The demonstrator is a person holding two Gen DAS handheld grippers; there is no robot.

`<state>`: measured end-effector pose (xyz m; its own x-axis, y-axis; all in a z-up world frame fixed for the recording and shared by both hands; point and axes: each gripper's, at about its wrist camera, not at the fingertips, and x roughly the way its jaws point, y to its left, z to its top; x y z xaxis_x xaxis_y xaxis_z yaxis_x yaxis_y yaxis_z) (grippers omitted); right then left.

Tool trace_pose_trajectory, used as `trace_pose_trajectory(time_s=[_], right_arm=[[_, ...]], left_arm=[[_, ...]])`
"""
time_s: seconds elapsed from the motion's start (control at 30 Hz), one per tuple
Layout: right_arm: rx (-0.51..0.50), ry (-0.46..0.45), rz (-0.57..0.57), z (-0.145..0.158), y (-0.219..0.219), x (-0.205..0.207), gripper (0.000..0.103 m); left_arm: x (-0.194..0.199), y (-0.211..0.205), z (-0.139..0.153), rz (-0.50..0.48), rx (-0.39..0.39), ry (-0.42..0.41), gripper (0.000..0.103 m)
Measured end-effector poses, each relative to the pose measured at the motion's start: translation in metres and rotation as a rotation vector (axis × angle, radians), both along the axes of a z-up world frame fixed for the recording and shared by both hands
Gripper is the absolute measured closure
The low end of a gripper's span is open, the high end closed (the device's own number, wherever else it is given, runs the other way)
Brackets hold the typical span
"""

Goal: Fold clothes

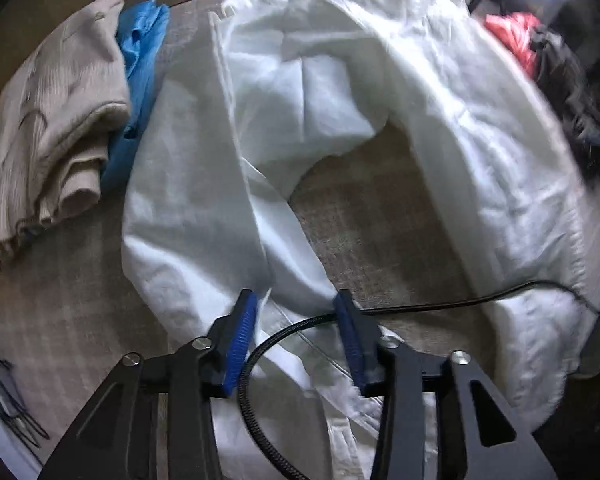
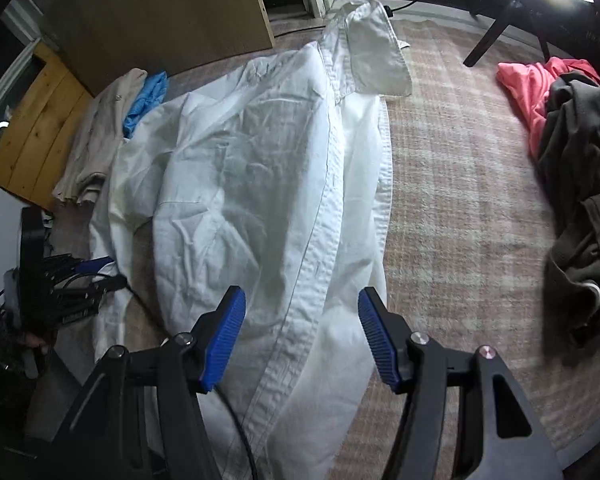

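The crumpled white cotton shirt lies spread on the beige checked rug, beside a folded beige knit garment. Above its hem, the left gripper and right gripper hang with blue pads parted, gripping nothing.

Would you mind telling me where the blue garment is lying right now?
The blue garment lies on the rug at the far left of both wrist views, wedged between the folded beige sweater and the spread white shirt, just before the cardboard panel.

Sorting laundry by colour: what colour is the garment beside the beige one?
Bright blue garment, clearest in the left wrist view.
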<state>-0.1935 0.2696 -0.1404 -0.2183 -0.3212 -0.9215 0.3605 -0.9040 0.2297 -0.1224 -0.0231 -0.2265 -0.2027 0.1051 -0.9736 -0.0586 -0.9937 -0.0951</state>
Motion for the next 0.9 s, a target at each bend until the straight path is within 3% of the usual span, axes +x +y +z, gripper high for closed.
trace_pose_trajectory(time_s=[0.07, 0.23, 0.3, 0.4, 0.47, 0.63, 0.83, 0.9], right_arm=[[0.006, 0.013, 0.0, 0.017, 0.009, 0.009, 0.045], [-0.007, 0.066, -0.017, 0.08, 0.045, 0.045, 0.045], [-0.01, 0.125, -0.072, 0.104, 0.064, 0.057, 0.045], [0.011, 0.218, -0.158, 0.13, 0.088, 0.071, 0.044], [0.051, 0.233, -0.178, 0.123, 0.089, 0.071, 0.044], [0.084, 0.167, -0.124, 0.075, 0.068, 0.062, 0.044], [0.061, 0.106, -0.114, 0.041, 0.06, 0.056, 0.044], [0.06, 0.094, -0.119, 0.034, 0.06, 0.053, 0.044]], left_arm=[[0.008, -0.015, 0.019, 0.02, 0.044, 0.018, 0.069], [0.027, -0.044, 0.066, 0.064, 0.032, 0.073, 0.067], [0.03, -0.051, 0.081, 0.061, 0.018, 0.099, 0.061], [0.024, -0.05, 0.08, 0.062, 0.006, 0.119, 0.057], [0.013, -0.035, 0.063, 0.047, 0.005, 0.091, 0.057], [0.003, 0.013, 0.021, -0.011, -0.071, 0.016, 0.058], [-0.001, 0.04, -0.016, -0.033, -0.183, -0.013, 0.058], [0.001, 0.04, -0.016, -0.043, -0.173, 0.024, 0.069]])
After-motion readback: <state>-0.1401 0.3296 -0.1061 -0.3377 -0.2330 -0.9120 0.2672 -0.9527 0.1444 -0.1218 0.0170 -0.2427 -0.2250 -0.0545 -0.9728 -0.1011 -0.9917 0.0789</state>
